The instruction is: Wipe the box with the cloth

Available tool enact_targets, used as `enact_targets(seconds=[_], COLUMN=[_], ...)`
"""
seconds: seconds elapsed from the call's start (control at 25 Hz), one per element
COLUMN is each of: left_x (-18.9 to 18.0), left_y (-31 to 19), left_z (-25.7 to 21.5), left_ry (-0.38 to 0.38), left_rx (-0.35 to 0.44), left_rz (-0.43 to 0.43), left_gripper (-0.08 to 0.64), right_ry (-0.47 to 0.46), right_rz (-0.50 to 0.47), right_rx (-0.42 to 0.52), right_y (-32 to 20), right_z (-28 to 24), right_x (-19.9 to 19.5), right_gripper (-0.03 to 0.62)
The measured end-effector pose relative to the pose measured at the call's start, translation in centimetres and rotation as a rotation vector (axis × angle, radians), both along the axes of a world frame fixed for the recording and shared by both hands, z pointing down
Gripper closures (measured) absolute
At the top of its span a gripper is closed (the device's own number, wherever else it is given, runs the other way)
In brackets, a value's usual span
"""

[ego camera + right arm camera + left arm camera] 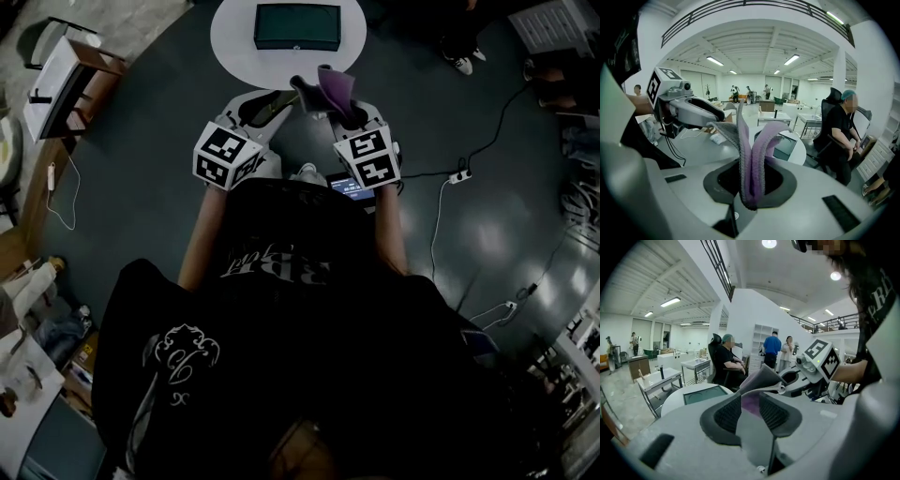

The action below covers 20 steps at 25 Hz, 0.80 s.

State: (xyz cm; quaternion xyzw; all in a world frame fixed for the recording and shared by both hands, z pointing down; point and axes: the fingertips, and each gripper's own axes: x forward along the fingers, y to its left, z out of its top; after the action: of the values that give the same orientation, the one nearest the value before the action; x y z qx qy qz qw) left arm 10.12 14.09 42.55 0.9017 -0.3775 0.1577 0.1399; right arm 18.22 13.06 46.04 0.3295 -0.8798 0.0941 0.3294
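A dark green box (297,26) lies on a round white table (234,42), ahead of both grippers. A purple-and-grey cloth (333,84) hangs in the air between the grippers, just short of the table's near edge. My right gripper (339,111) is shut on a folded bunch of the cloth (759,150), which sticks up from its jaws (750,178). My left gripper (286,98) reaches in from the left, and a corner of the cloth (761,378) sits between its pads (749,408). The box (705,393) (783,146) shows beyond the cloth in both gripper views.
A person sits on a chair (841,136) just beyond the table. A power strip and cables (459,176) lie on the dark floor at the right. A small desk (66,80) stands at the left. More desks and people stand farther off.
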Motion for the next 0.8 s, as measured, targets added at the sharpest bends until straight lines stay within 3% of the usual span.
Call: enact_targets(seconds=[0.44, 0.8], left_x=[0.7, -4.7], left_y=[1.1, 3.6], left_z=[-0.5, -0.7], left_ry=[-0.031, -0.012], left_rx=[0.024, 0.025], left_rz=[0.118, 0.168], left_gripper=[0.43, 0.43], right_ry=[-0.053, -0.058], right_rz=[0.134, 0.224], right_rx=[0.002, -0.014], right_y=[1.0, 3.6], right_z=[-1.2, -1.3], right_x=[1.3, -3.3], right_gripper=[0.535, 0.535])
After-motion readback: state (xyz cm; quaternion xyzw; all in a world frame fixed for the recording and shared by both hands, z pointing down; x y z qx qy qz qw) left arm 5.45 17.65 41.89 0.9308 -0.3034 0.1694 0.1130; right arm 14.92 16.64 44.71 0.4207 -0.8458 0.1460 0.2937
